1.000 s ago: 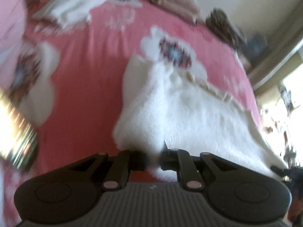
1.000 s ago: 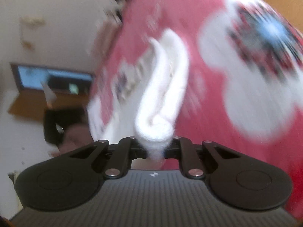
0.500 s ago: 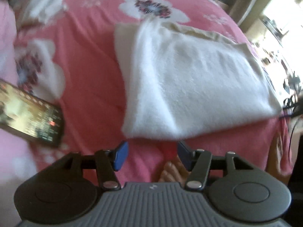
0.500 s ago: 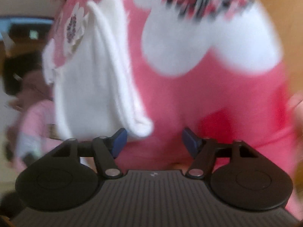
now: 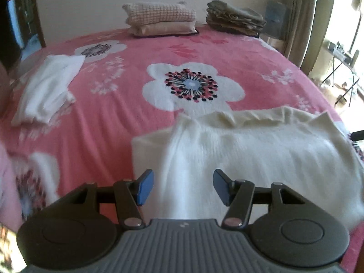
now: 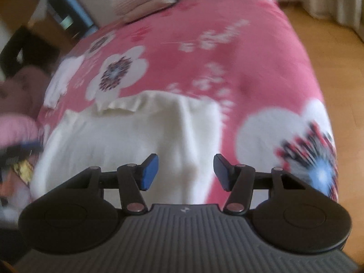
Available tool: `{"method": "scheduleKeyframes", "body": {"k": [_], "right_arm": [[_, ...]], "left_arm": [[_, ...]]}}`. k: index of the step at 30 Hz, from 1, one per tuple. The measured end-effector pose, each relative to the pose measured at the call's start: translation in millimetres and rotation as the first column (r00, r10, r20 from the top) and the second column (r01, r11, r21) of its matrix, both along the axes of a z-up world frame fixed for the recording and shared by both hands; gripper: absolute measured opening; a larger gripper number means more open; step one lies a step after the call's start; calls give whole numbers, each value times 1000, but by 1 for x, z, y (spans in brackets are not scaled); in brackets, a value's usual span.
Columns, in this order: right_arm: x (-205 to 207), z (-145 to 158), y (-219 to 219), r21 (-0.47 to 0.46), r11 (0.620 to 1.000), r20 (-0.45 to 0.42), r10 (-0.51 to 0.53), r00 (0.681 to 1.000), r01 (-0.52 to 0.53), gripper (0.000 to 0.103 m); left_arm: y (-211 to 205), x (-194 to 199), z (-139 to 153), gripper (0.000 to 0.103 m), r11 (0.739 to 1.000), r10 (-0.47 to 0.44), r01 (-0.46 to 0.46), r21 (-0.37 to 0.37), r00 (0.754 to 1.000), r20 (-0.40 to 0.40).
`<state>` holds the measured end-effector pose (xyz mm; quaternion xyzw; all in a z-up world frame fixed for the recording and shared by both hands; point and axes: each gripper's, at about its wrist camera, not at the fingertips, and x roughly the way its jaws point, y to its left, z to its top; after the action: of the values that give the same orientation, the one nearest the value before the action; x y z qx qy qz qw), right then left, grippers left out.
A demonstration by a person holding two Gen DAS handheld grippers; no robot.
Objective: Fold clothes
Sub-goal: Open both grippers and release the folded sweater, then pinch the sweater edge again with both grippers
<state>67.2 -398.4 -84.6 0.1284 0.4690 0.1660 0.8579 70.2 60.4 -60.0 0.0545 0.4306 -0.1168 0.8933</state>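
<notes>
Grippers both released now: left gripper [image 5: 183, 187] & right gripper [image 6: 185, 173] off white sweater [image 5: 250, 159], lying folded on bed [image 5: 127, 104].

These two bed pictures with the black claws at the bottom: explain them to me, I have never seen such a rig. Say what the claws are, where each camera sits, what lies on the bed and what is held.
No robot here: a person holds a two-finger gripper in each hand, each with a camera looking along its fingers. One picture shows the left gripper, the other the right gripper. Both are open and hold nothing. Under them a cream sweater lies on a pink flowered bedspread. Further left lies a white garment; by the far wall sit a checked stack and a darker stack of folded cloth.
</notes>
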Motion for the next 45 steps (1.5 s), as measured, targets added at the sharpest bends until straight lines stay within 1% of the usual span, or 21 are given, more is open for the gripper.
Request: {"method": "scheduleKeyframes", "body": {"k": [5,8,10,12,18,20,21,22,23,24,25,26,28,29,34,36,38,41,43,45], "right_arm": [[26,-2,17,-69,994,13,84,996,-83,53],[32,-5,20,-86,990,29,112,993,-110,49],[38,-7,16,-63,992,36,108,993,-106,33],[43,-11,14,-25,995,38,100,994,-99,27],[49,-29,12,38,997,9,66,998,-67,28],[50,-30,10,50,996,6,68,998,-68,27],[50,-31,10,56,996,5,68,998,-68,24],[50,-30,9,59,996,9,68,998,-69,15],[50,-29,9,61,996,13,71,997,-72,11],[49,-27,10,64,995,18,75,997,-76,9],[49,-26,10,65,995,24,78,997,-79,8],[47,-24,12,57,995,39,82,996,-84,8],[42,-18,14,52,995,67,78,995,-81,7],[40,-15,14,54,996,80,70,994,-74,7],[30,12,11,79,996,157,17,987,-29,6],[32,23,11,83,996,181,11,983,-26,6],[40,30,11,83,996,201,15,979,-33,6],[59,24,10,77,996,201,16,979,-32,6],[73,13,7,96,995,173,-10,985,-6,6],[80,8,5,115,993,160,-30,987,11,6]], "left_arm": [[-14,18,-13,59,994,-97,98,51,995,-28],[-16,26,-25,58,992,-114,117,47,992,-54],[-15,30,-30,57,992,-112,115,43,991,-66],[-12,34,-32,57,993,-111,114,41,991,-69],[-5,50,-37,56,993,-113,114,9,992,-64],[-5,57,-38,49,994,-109,109,6,993,-55],[-4,60,-39,48,995,-103,103,-1,993,-54],[-3,63,-40,47,995,-97,96,-8,994,-54],[-2,66,-41,41,996,-90,89,-16,994,-54],[-1,66,-42,38,996,-82,81,-22,995,-52],[1,67,-42,32,997,-73,72,-26,996,-49],[3,67,-43,24,998,-64,63,-31,997,-47],[6,64,-39,13,998,-44,42,-43,999,-24],[8,63,-34,10,998,-33,32,-54,999,-12],[16,55,-11,9,994,23,-18,-110,999,46],[19,52,-2,9,990,46,-37,-133,997,68],[24,61,-1,9,988,67,-57,-146,996,64],[31,79,-12,9,984,110,-105,-143,993,29],[35,90,-22,9,977,143,-142,-156,990,-8],[36,96,-25,9,975,150,-150,-167,989,-11]]}}
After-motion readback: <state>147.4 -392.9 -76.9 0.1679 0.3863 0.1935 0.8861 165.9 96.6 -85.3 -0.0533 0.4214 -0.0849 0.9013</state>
